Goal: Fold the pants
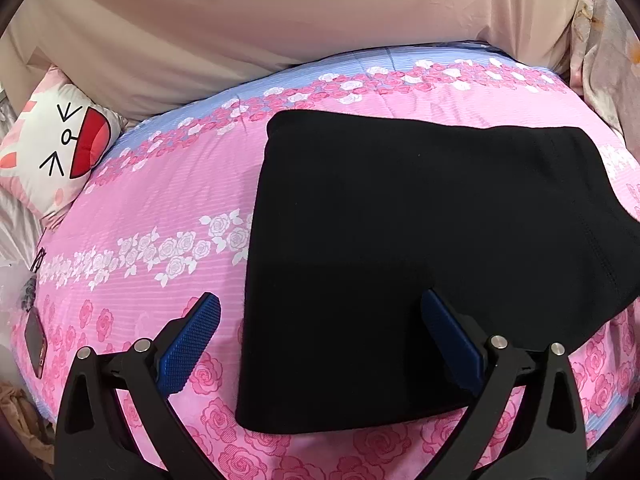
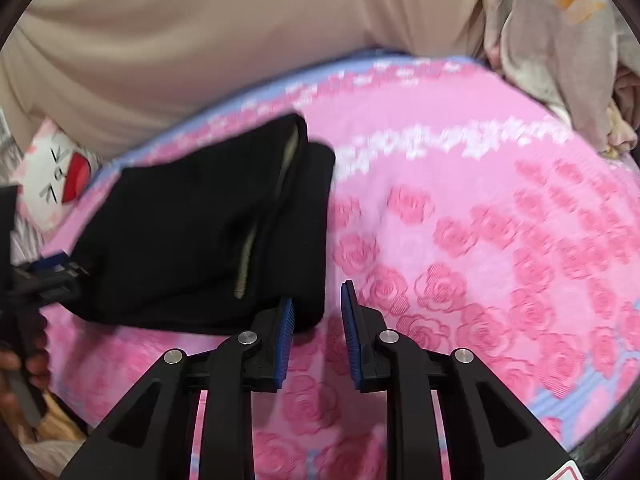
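Two grippers hang over the bed [image 1: 132, 208]: left gripper [image 1: 320, 312] jaws wide open and empty, right gripper [image 2: 318, 312] jaws narrowly apart, holding nothing. Beyond them, folded black pants [image 1: 420, 240] lie flat; soft, light cloth, probably best pinched at the near edge.

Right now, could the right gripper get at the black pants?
Probably yes. The right gripper stands open just beside the pants' near corner on the bedspread, with nothing between them; the corner's edge is not yet between its pads.

Right view blurred; pants [image 1: 420, 248] edge cropped
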`<act>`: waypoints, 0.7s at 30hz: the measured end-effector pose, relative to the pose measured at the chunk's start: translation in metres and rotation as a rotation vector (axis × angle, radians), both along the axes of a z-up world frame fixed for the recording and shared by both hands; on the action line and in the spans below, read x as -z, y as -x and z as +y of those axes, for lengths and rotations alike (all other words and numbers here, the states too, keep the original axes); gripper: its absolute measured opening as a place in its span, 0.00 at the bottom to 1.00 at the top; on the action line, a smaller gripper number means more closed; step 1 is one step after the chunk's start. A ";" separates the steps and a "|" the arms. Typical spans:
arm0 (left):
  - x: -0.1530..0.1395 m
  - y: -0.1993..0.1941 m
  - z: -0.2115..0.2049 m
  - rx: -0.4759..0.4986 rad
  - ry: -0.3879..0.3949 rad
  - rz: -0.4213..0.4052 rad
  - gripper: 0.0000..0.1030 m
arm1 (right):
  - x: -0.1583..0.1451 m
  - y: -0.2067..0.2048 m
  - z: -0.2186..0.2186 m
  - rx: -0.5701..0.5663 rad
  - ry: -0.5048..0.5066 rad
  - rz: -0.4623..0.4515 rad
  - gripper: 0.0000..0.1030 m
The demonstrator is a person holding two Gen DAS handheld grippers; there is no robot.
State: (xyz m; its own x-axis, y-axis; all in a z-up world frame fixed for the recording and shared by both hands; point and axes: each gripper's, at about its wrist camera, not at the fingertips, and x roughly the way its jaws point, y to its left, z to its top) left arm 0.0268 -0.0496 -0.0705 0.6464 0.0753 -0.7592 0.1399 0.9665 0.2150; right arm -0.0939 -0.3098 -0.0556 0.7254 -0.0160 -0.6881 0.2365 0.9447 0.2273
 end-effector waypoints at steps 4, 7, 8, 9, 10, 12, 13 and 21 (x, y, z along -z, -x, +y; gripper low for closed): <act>0.001 0.000 -0.002 -0.003 -0.014 -0.008 0.95 | -0.035 0.010 0.009 -0.019 0.012 -0.113 0.19; 0.001 0.000 -0.004 -0.008 -0.018 -0.009 0.95 | -0.048 0.007 0.024 -0.062 0.029 -0.146 0.19; 0.001 0.000 -0.004 -0.009 -0.017 -0.009 0.95 | -0.049 0.004 0.031 -0.079 0.035 -0.145 0.19; 0.001 0.000 -0.004 -0.007 -0.017 -0.008 0.95 | -0.046 0.000 0.037 -0.093 0.041 -0.134 0.19; 0.001 0.000 -0.004 -0.008 -0.017 -0.007 0.95 | -0.041 -0.006 0.042 -0.107 0.049 -0.116 0.19; 0.002 0.000 -0.004 -0.009 -0.014 -0.006 0.95 | -0.029 -0.015 0.050 -0.128 0.065 -0.076 0.19; 0.002 0.000 -0.004 -0.009 -0.014 -0.006 0.95 | -0.024 -0.017 0.051 -0.127 0.074 -0.060 0.19; 0.004 -0.001 -0.003 -0.010 -0.006 -0.002 0.96 | -0.020 -0.018 0.040 -0.099 0.023 -0.027 0.12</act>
State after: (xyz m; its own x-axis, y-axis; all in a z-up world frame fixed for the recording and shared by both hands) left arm 0.0277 -0.0524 -0.0743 0.6467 0.0864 -0.7578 0.1295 0.9667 0.2208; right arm -0.0757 -0.2694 -0.0353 0.7425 0.0409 -0.6686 0.1360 0.9682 0.2102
